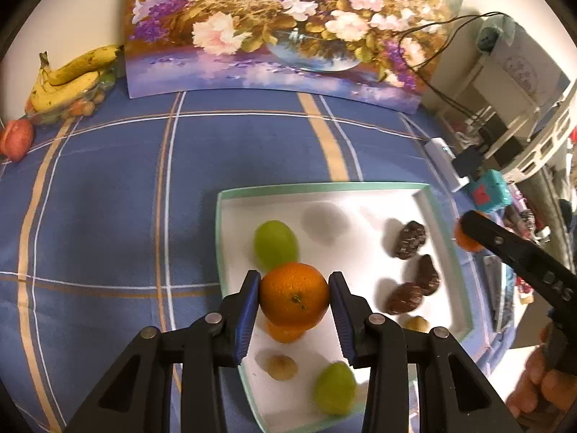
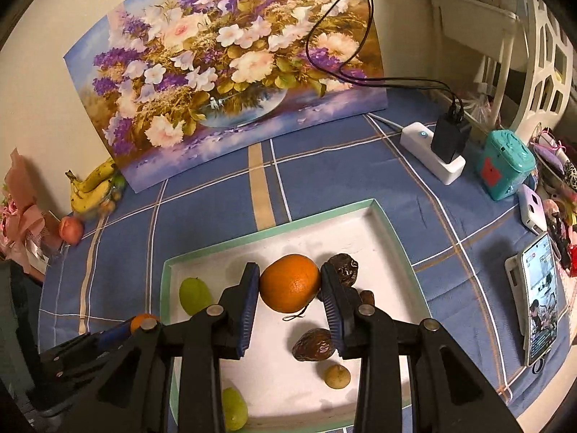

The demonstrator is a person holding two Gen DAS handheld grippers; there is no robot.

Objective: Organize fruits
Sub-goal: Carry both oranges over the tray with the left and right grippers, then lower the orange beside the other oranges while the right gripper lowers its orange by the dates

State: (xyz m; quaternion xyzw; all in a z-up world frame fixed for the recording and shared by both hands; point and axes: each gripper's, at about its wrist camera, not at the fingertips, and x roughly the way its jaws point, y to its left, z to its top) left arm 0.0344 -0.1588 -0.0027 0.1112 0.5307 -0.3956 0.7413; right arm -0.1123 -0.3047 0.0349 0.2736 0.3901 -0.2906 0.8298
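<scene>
A white tray with a green rim [image 1: 324, 188] [image 2: 274, 232] lies on the blue checked cloth. My left gripper [image 1: 294, 297] is shut on an orange [image 1: 294, 296] above the tray's left part; another orange [image 1: 283, 332] sits just beneath it. My right gripper [image 2: 290, 285] is shut on a second orange [image 2: 290, 283] over the tray's middle. In the tray lie green grapes [image 1: 276, 243] [image 1: 333, 388] [image 2: 194, 294], dark dates [image 1: 409, 240] [image 2: 312, 344] and small tan fruits [image 1: 281, 366] [image 2: 337, 375]. The right gripper with its orange also shows in the left wrist view [image 1: 465, 234].
A flower painting [image 1: 288, 29] leans on the back wall. Bananas [image 1: 68, 79] and a red fruit [image 1: 16, 139] sit at the far left. A white power strip with charger [image 2: 438, 149], a teal box [image 2: 505, 164] and a phone [image 2: 541, 299] lie to the right.
</scene>
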